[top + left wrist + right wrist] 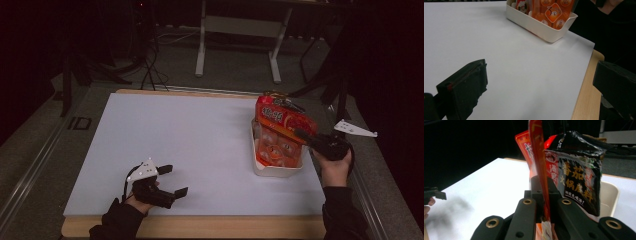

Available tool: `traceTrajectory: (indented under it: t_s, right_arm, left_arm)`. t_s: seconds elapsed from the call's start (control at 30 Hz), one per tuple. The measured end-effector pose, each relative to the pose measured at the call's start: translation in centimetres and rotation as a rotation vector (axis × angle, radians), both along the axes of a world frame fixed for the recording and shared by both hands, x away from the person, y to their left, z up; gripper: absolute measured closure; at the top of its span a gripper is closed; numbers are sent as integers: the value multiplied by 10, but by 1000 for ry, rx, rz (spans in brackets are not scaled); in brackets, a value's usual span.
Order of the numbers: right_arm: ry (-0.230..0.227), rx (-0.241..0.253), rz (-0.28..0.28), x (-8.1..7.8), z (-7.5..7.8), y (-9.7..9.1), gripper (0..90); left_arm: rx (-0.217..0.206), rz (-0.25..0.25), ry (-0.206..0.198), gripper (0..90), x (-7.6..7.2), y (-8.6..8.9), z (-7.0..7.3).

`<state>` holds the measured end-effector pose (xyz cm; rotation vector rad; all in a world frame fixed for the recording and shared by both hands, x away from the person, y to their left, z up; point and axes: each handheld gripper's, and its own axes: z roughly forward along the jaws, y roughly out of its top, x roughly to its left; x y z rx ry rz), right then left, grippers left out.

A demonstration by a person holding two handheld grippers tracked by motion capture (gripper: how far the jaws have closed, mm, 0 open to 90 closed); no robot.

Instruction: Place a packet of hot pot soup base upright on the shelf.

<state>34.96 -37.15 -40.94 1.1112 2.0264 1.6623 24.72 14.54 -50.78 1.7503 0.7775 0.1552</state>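
One left gripper (171,180) is held low at the near left of the white sheet (190,145), jaws spread wide, nothing between them. Across to the right, one white tray (272,170) is seen, stuffed with orange packets (274,150). One red packet (282,120) is pinched edge-on by the right gripper (303,134), its jaws clamped tight, just above the tray.

White-topped table (200,145) bears a white tray (276,171).
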Motion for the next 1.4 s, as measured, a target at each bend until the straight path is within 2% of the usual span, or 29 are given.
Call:
traceTrajectory:
  t_s: [0.13,0.3,0.4,0.57,0.63,0.7,0.73,0.8,0.87,1.03,1.1,1.23,1.33,1.4]
  right_arm:
    - [-1,-21,-31,1,-1,-3,892]
    - [35,-14,-66,7,-9,-10,863]
    - [55,23,-52,9,-16,-12,861]
    - [50,17,-40,9,-12,-10,838]
    - [42,19,-33,8,-9,-7,769]
    - [30,13,-27,7,-5,-5,763]
    - [11,-1,-26,6,0,-2,720]
    - [-3,-5,-25,4,7,0,714]
    - [-22,-10,-25,2,17,3,670]
    - [-73,-36,-46,-1,38,10,593]
    - [-101,-36,-44,-3,48,12,543]
    - [-176,-84,-40,-9,64,20,424]
    - [-179,-88,-20,-15,72,29,359]
    - [-185,-73,-4,-19,75,34,299]
  left_arm:
    - [-1,3,4,0,1,1,0]
    - [-7,0,3,0,0,1,0]
    - [-9,2,5,0,0,1,0]
    - [-4,0,4,0,1,0,0]
    - [-6,-2,4,0,1,0,0]
    - [-4,-1,1,0,0,0,0]
    - [-8,0,3,0,0,0,0]
    - [-5,1,3,0,0,0,0]
    - [-7,2,5,0,0,0,0]
    - [-6,0,2,0,0,0,0]
    - [-3,0,2,0,0,0,0]
    - [-4,-10,4,0,0,0,0]
    - [2,-12,-1,0,0,0,1]
    - [1,-15,-7,0,0,-1,1]
